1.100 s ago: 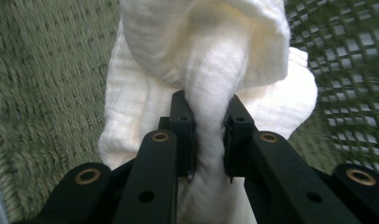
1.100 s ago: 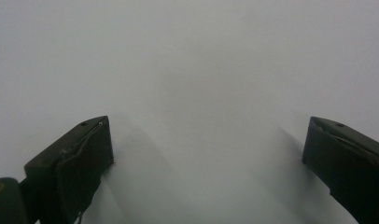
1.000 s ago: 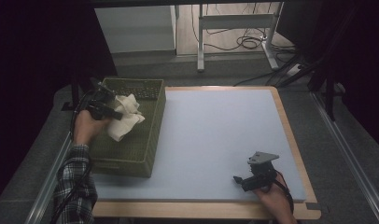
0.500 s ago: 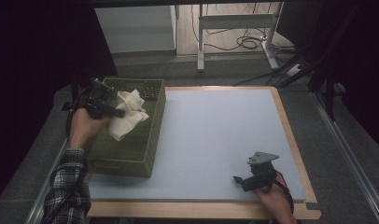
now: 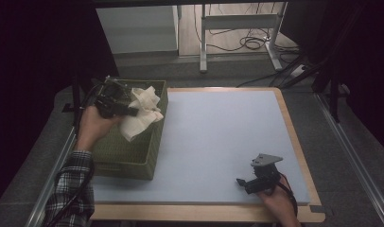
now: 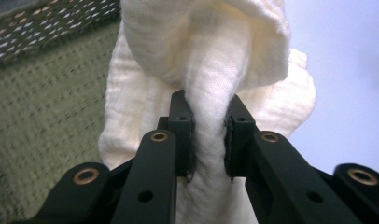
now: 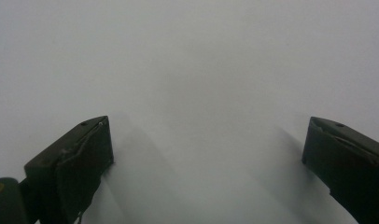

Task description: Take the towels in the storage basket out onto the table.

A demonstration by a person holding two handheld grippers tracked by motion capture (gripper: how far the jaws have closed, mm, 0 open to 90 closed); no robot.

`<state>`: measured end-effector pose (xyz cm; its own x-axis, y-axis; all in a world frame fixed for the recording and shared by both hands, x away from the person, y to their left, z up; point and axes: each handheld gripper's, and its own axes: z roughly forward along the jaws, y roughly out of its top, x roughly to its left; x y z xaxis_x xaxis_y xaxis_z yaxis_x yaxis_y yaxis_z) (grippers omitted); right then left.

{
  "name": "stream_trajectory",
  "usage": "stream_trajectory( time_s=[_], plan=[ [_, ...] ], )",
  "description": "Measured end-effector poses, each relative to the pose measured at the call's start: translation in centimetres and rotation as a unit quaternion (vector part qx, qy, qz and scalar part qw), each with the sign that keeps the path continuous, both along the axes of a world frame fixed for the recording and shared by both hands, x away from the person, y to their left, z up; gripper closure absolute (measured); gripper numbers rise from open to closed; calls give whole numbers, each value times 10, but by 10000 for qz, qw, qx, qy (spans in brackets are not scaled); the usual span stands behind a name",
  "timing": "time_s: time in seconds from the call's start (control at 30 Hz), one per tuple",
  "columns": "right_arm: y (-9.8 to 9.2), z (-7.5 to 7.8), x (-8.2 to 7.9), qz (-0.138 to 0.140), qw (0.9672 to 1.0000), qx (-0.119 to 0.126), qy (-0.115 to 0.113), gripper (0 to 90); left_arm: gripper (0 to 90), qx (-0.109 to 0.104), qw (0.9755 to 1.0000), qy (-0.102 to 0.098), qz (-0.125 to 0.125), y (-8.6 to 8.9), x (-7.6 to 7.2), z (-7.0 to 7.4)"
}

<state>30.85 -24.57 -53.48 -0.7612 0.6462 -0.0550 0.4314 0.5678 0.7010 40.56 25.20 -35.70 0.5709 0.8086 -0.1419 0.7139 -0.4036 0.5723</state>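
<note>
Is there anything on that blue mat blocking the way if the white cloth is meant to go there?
Nothing visible does. The left gripper is shut on the cloth above the green basket, and the mat beside it lies bare. The right gripper, jaws open, rests at the mat's near right corner, well aside.
</note>
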Motion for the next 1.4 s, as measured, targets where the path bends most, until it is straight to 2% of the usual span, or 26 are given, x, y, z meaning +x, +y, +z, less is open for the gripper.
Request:
stream_trajectory(
  time_s=[0.3, 0.57, 1.0, 1.27, 1.4],
  plan=[
    [0, 0, 0, 2, 10000, 4, 3, 20, 775, 0, 9994, -50, -342, -34, 4, 7],
    [0, 0, 0, 5, 10000, 4, 1, 20, 771, 99, 9979, -64, -641, -66, 4, 4],
    [0, 0, 0, 3, 10000, 7, 11, 20, 761, 106, 9950, -45, -990, -117, 2, -17],
    [0, 0, 0, 5, 10000, 4, 7, 20, 753, 91, 9925, 2, -1218, -152, 0, -34],
    [0, 0, 0, 3, 10000, 5, 10, 20, 752, 155, 9912, 10, -1315, -169, 0, -45]
  ],
)
